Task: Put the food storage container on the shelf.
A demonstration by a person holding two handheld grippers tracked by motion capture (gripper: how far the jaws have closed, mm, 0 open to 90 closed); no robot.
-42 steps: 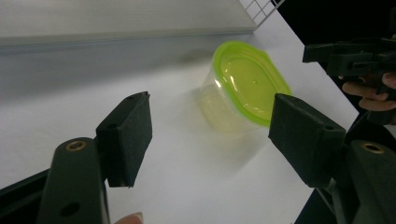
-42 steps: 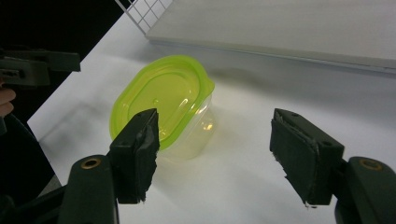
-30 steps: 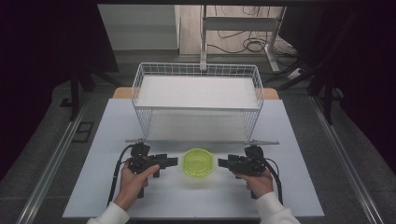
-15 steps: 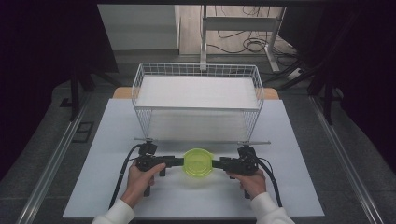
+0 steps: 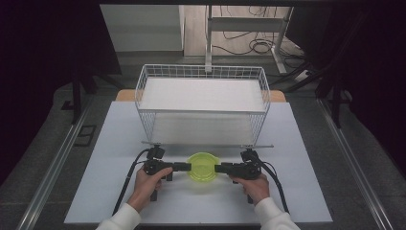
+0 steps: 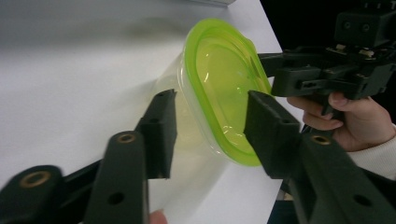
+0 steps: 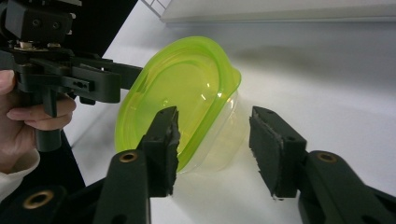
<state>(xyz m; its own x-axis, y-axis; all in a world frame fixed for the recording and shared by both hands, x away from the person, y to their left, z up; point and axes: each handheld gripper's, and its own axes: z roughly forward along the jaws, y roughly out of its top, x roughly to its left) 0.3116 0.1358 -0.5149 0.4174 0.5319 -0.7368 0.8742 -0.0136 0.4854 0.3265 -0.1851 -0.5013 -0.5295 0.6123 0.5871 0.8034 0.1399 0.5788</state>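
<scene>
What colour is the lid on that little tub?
Bright lime green lid, translucent; clearest in the right gripper view.

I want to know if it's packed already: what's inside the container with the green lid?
Through the clear wall of the container and its translucent green lid nothing shows inside; it looks empty. The part behind the left gripper jaws is hidden.

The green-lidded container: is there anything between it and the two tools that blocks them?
Nothing visible does. The left tool and the right tool flank the green-lidded container on the white table, each with open jaws straddling its rim. The wire basket stands behind, apart.
</scene>
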